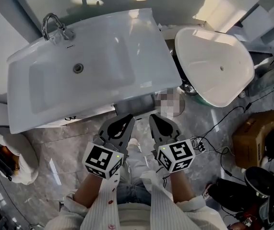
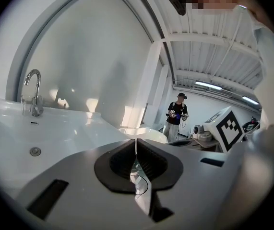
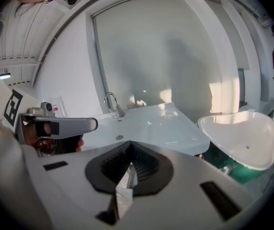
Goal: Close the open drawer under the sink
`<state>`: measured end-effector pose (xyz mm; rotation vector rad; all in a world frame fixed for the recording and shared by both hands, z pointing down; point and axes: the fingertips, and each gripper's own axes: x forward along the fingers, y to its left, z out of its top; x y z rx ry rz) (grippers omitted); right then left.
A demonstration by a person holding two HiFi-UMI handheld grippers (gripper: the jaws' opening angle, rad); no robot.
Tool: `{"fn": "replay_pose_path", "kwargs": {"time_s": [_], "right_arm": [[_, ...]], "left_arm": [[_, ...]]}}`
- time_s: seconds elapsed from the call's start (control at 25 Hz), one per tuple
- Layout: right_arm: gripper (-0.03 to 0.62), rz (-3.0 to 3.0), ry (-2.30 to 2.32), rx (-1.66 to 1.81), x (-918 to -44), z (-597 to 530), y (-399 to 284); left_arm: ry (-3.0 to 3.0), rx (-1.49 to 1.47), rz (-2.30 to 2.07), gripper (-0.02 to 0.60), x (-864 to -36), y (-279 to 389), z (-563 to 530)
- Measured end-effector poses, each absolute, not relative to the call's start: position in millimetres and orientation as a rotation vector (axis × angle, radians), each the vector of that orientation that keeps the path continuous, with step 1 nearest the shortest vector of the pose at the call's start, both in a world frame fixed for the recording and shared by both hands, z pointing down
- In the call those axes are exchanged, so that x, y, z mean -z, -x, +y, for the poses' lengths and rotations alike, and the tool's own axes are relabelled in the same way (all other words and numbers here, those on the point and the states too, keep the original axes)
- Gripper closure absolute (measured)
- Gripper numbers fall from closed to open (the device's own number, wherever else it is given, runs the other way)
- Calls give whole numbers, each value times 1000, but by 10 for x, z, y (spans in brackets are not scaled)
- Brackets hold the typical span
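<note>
The white sink (image 1: pixel 93 66) with its chrome tap (image 1: pixel 53 27) fills the upper head view. Just past its front rim shows a grey strip (image 1: pixel 136 102) of the cabinet or drawer below; how far the drawer stands open is hidden by the basin. My left gripper (image 1: pixel 126 120) and right gripper (image 1: pixel 155 120) hover side by side a little in front of that rim, both shut and empty. In the left gripper view the jaws (image 2: pixel 137 143) meet over the sink (image 2: pixel 41 138). The right gripper view shows the right gripper (image 3: pixel 129 150) with its jaws together, with the sink (image 3: pixel 146 126) beyond.
A second white basin (image 1: pixel 218 66) stands to the right of the sink. A cardboard box (image 1: pixel 261 135), black cables (image 1: pixel 223 123) and dark gear lie on the marble floor at right. A white bag (image 1: pixel 12 155) sits at left. A person (image 2: pixel 176 116) stands far off.
</note>
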<state>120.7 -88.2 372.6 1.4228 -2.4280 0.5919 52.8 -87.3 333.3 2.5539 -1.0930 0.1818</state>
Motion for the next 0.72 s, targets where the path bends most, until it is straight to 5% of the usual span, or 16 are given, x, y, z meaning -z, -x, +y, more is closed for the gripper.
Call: {"fn": "replay_pose_path", "kwargs": {"time_s": [0.72], "right_arm": [[585, -2302, -1423, -693, -5071, -815, -1186]], "left_arm": [[-2443, -255, -1075, 563, -4651, -445, -776]]}}
